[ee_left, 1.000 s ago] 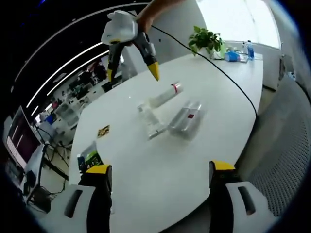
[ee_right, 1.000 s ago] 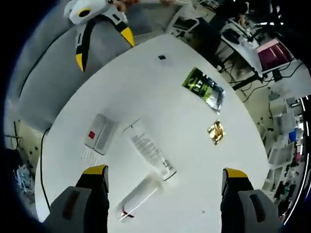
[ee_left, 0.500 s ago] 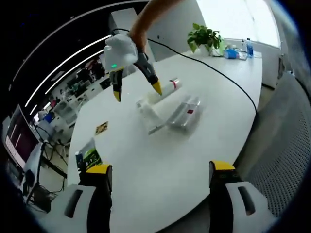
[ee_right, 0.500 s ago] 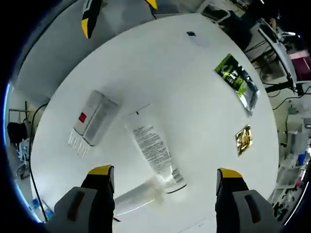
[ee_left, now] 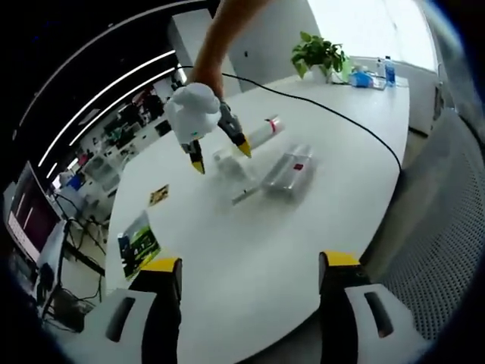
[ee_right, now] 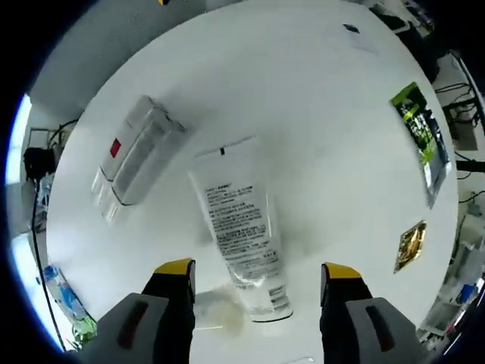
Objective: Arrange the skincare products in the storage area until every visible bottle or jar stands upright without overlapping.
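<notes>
- Right gripper: its jaws stand spread apart with nothing between the pads, low over the white tabletop.
- Between and just ahead of those jaws lies a white squeeze tube flat on its side, printed text up, its cap end reaching in between the jaw tips and its crimped flat end pointing away.
- Left of the cap end, near the left jaw, part of a second white tube lies flat; it looks to touch the first tube, though I cannot tell for sure.
- Farther ahead and to the left of the jaws, a clear box with a red mark lies on its side, apart from the tube.
- Far right of the jaws: a gold sachet and, beyond it, a green packet.
- Left gripper: jaws open and empty, well back from the products.
- In the left gripper view the right gripper hangs above the squeeze tube, with the box beside it and the second tube beyond; a potted plant stands at the far edge.
</notes>
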A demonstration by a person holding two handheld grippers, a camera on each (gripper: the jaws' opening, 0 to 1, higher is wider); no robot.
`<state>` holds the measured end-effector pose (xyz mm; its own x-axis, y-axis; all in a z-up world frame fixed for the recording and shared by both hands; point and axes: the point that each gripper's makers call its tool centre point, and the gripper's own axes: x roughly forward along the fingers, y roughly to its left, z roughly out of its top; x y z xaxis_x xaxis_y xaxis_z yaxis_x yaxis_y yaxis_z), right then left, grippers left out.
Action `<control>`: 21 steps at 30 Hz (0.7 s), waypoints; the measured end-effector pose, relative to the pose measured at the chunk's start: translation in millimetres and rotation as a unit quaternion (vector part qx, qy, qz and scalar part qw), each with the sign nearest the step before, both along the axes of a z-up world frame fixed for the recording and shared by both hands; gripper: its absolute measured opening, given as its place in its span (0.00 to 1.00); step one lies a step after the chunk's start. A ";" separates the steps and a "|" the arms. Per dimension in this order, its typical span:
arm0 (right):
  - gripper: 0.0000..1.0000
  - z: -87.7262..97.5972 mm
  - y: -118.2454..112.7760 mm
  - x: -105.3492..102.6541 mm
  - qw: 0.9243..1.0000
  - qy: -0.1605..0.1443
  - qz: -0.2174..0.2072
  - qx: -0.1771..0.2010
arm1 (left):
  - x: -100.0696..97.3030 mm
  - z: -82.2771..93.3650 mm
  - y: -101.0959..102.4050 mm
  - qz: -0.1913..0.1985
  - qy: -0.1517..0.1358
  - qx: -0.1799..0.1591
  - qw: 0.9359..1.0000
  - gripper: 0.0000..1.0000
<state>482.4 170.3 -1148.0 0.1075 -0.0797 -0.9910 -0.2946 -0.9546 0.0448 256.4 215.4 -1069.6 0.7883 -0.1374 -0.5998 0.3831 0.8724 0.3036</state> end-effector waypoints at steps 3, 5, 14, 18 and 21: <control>0.59 -4.7 5.3 -3.2 1.000 -0.002 0.008 0.002 | -0.9 -1.2 1.5 0.000 0.003 0.001 1.000 0.72; 0.55 -7.7 4.9 -5.7 1.000 -0.004 0.016 -0.003 | -1.3 -2.7 2.1 -0.002 0.005 0.003 1.000 0.72; 0.41 -8.4 14.3 -4.2 0.999 -0.029 0.030 -0.002 | -2.8 -1.7 1.3 -0.007 0.005 0.004 1.000 0.67; 0.39 -7.7 14.0 -3.2 0.999 -0.032 0.029 -0.001 | -2.8 -0.9 1.7 -0.007 0.004 0.003 1.000 0.64; 0.34 -8.1 16.5 -2.5 1.000 -0.021 -0.010 0.003 | -3.2 -1.6 1.9 -0.008 0.005 0.005 1.000 0.64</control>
